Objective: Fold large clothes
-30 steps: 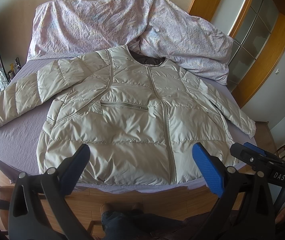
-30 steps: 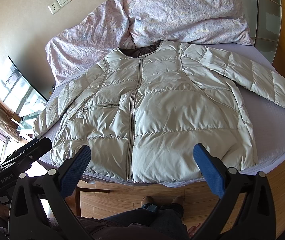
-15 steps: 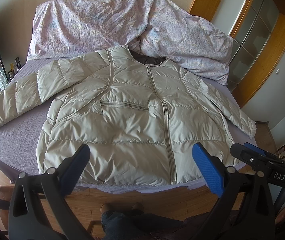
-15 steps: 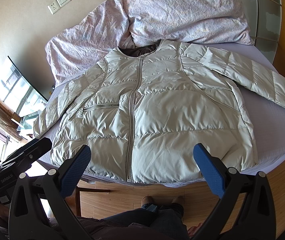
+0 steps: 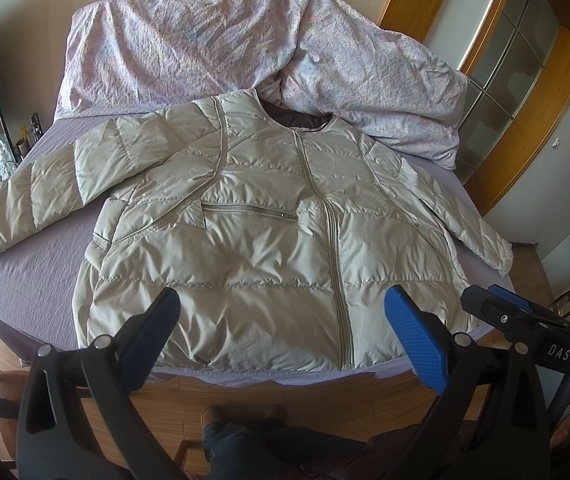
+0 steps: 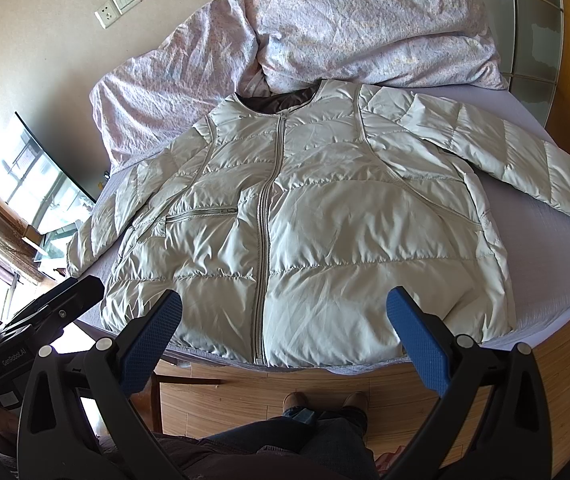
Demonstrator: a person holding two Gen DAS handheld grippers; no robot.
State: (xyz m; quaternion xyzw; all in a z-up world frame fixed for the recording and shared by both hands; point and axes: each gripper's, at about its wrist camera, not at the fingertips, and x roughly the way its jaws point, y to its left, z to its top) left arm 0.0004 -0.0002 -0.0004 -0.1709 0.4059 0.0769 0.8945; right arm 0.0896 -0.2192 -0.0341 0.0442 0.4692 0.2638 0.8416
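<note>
A pale beige quilted jacket (image 5: 253, 248) (image 6: 317, 240) lies flat and zipped, front up, on a purple-sheeted bed (image 5: 25, 280) (image 6: 557, 280), both sleeves spread outward. Its hem lies along the near bed edge. My left gripper (image 5: 281, 332) hovers open above the hem, blue pads wide apart, nothing between them. My right gripper (image 6: 283, 332) is likewise open over the hem, holding nothing. In the left wrist view the other gripper (image 5: 525, 328) shows at the right; the right wrist view has the other gripper (image 6: 41, 320) at its left.
A crumpled floral duvet (image 5: 245, 52) (image 6: 345, 28) is piled at the head of the bed behind the collar. Wooden floor (image 6: 245, 396) and a person's legs and shoes (image 5: 241, 420) are below the bed edge. A wood-framed glass door (image 5: 525, 60) stands to the right.
</note>
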